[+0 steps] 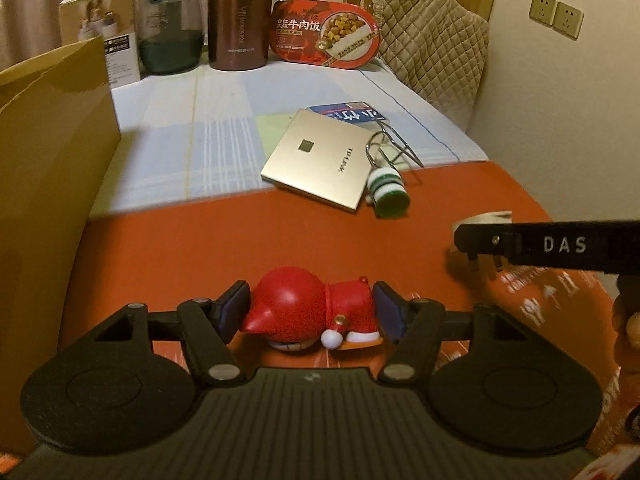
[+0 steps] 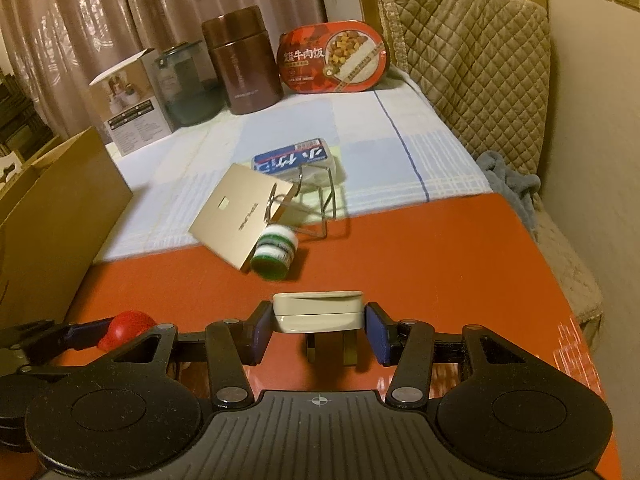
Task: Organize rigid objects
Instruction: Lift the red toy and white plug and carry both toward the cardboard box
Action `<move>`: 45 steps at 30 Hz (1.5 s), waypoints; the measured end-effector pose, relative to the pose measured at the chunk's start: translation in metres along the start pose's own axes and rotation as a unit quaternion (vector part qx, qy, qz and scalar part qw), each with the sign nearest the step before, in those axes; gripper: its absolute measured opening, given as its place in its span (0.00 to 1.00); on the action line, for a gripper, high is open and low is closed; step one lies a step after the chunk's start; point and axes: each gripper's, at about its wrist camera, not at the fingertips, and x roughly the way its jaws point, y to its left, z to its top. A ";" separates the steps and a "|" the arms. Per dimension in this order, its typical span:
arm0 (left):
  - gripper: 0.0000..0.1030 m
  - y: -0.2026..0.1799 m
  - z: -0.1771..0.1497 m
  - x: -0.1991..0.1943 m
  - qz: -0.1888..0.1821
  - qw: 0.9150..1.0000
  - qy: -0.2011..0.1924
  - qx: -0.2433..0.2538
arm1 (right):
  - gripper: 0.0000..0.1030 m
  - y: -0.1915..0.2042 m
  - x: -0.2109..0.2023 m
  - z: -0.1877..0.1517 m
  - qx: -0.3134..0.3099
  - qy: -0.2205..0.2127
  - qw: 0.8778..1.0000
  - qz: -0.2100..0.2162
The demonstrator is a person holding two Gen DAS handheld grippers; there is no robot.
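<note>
A red toy figure in a Santa suit (image 1: 308, 312) lies sideways on the orange mat (image 1: 240, 240). My left gripper (image 1: 310, 306) is shut on it, its blue pads (image 1: 234, 308) pressing both ends. A white plug adapter (image 2: 319, 312), prongs pointing down, is clamped in my right gripper (image 2: 319, 326) just above the mat. In the left wrist view that adapter (image 1: 482, 220) shows at the right behind a black finger (image 1: 560, 246). The right wrist view shows the red toy (image 2: 128, 326) at the far left.
Farther along the table lie a gold flat box (image 2: 240, 216), a green and white jar (image 2: 276, 252), a wire stand (image 2: 316, 208) and a blue packet (image 2: 296, 158). An open cardboard box (image 1: 52, 160) stands left. A brown flask (image 1: 238, 20), glass jar (image 1: 170, 32) and red meal box (image 1: 324, 34) line the back.
</note>
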 end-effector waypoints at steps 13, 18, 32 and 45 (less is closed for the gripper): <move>0.61 -0.003 -0.030 -0.029 0.005 1.000 -0.002 0.023 | 0.45 0.013 -0.026 -0.037 0.006 0.018 1.000 0.004; 0.63 -0.004 -0.034 -0.020 0.008 0.999 0.014 0.035 | 0.45 0.014 -0.024 -0.038 0.008 0.018 1.000 0.007; 0.62 -0.002 -0.040 -0.028 0.013 0.999 0.016 0.031 | 0.45 0.015 -0.025 -0.038 0.004 0.016 1.000 0.009; 0.62 0.003 -0.022 -0.096 0.016 0.999 -0.025 0.017 | 0.45 0.039 -0.070 -0.040 -0.007 -0.003 1.000 0.019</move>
